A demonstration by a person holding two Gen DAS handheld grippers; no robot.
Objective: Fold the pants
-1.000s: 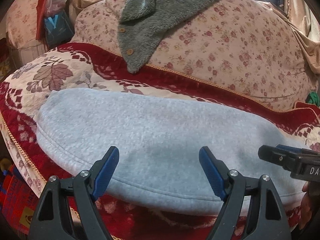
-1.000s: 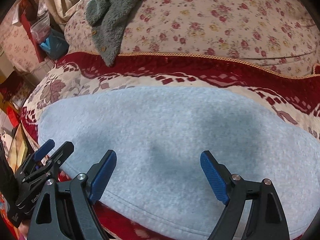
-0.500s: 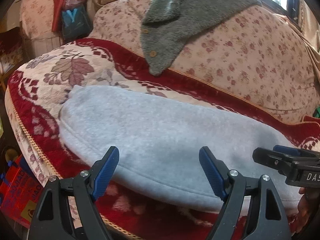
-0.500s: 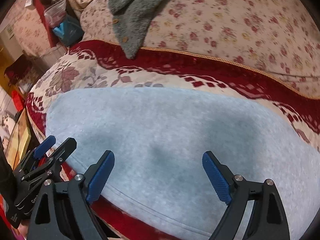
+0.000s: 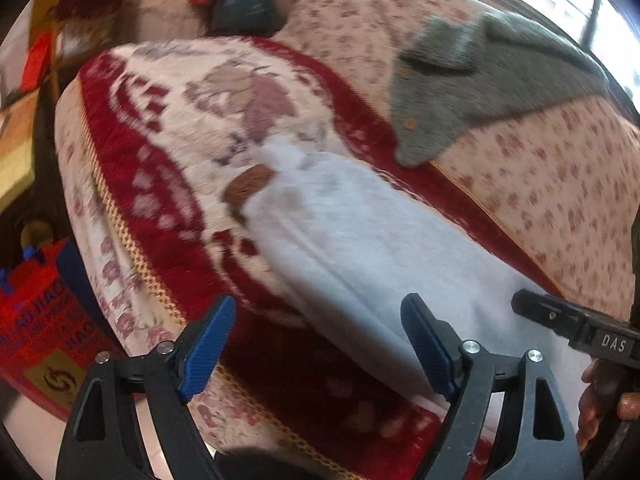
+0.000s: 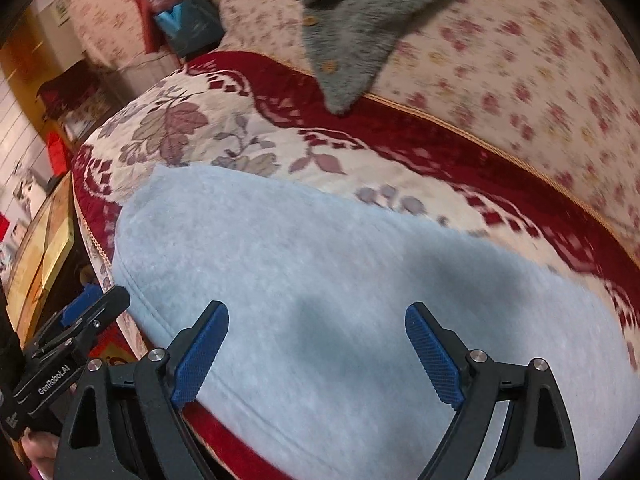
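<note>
Step in hand: repositioning toward the far left end of the pale grey fleece pants, already lying as a flat folded strip on the red-and-cream patterned sofa cover; no grasp made yet.
Left tongs: wide, nothing between the blue pads, poised over the near edge of the sofa cover with the pants just to the right of them.
Right tongs: wide, empty, poised above the middle of the pants, shadow falling on the cloth between the pads.
Pants end: a brown patch shows ahead of the left tongs at the far end of the cloth, perhaps a label or waistband lining; blur leaves that unsure.
Background: grey fluffy buttoned garment draped over the floral backrest, well beyond both tongs.
Next move calls for: lowering both tongs onto one end of the strip, pinching both layers together, and carrying that end over the other.
Change from earlier frame: both views swung leftward and rolled; left tongs now off the pants and over the bare cover; left jaws just opened a little further, nothing between them.
</note>
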